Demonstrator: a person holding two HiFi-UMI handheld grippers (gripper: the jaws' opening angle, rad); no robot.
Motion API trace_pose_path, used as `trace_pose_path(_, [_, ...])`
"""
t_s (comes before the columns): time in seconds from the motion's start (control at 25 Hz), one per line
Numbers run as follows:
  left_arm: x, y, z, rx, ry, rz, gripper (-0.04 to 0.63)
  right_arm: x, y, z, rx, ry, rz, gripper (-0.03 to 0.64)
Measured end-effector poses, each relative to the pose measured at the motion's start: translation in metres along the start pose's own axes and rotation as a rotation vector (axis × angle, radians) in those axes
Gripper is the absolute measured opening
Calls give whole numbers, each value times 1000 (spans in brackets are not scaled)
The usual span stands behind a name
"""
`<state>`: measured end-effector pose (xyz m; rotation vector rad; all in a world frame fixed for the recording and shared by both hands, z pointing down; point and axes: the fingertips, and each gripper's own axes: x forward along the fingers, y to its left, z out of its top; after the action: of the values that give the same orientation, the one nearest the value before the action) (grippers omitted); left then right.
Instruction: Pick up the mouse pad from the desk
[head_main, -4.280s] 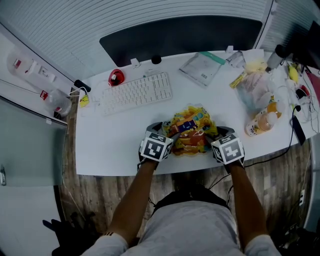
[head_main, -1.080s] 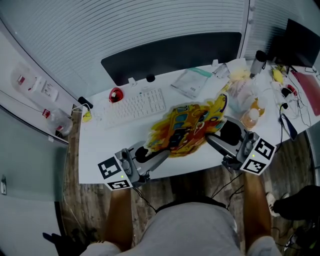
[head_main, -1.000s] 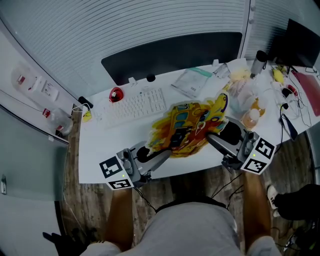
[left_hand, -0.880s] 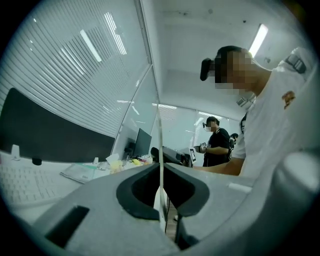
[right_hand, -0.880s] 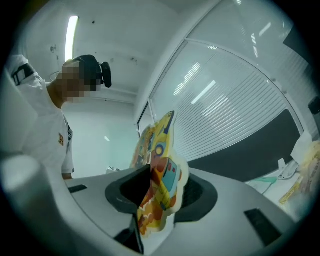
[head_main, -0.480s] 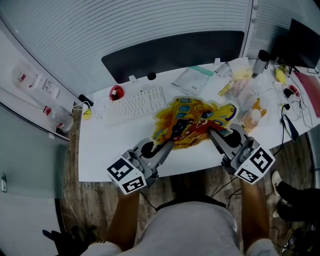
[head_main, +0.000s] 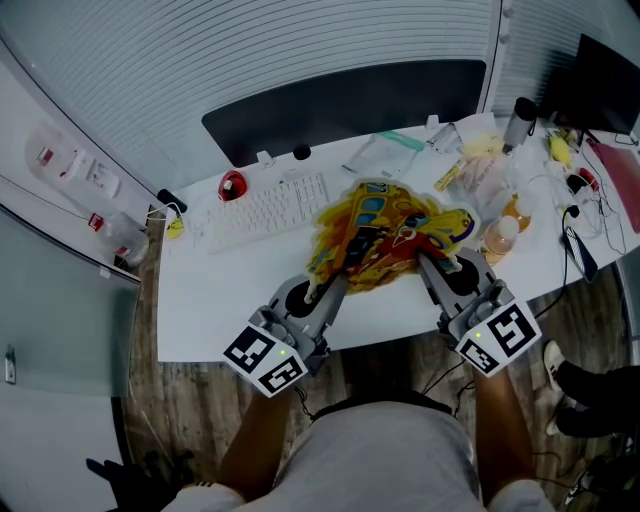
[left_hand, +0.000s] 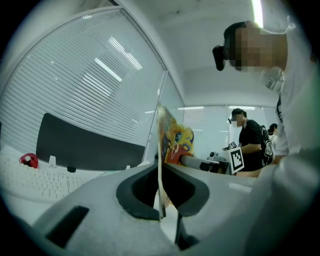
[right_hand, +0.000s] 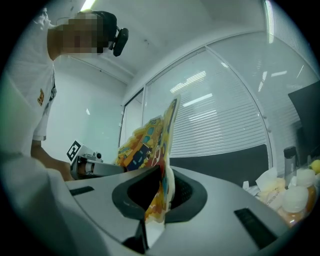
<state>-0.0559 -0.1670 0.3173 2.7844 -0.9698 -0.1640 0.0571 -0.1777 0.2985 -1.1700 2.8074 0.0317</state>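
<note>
Pinched floppy yellow-orange printed mouse pad, frame centre, between tight-closed jaws of left gripper and just-closing jaws of right gripper.

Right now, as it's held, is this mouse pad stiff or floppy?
Probably floppy: the mouse pad buckles into folds between its pinched edges. Likely light: it is thin, seen edge-on in the left gripper view. It may sag if pulled unevenly.
</note>
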Motion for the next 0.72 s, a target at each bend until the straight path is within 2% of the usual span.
trace_pose_path(0.2, [1, 1, 1, 15, -7, 36, 23, 0, 1, -1, -23, 14, -21, 26])
trace_pose_path(0.72, [2, 2, -1, 6, -3, 32, 23, 0, 1, -3, -32, 33, -49, 21])
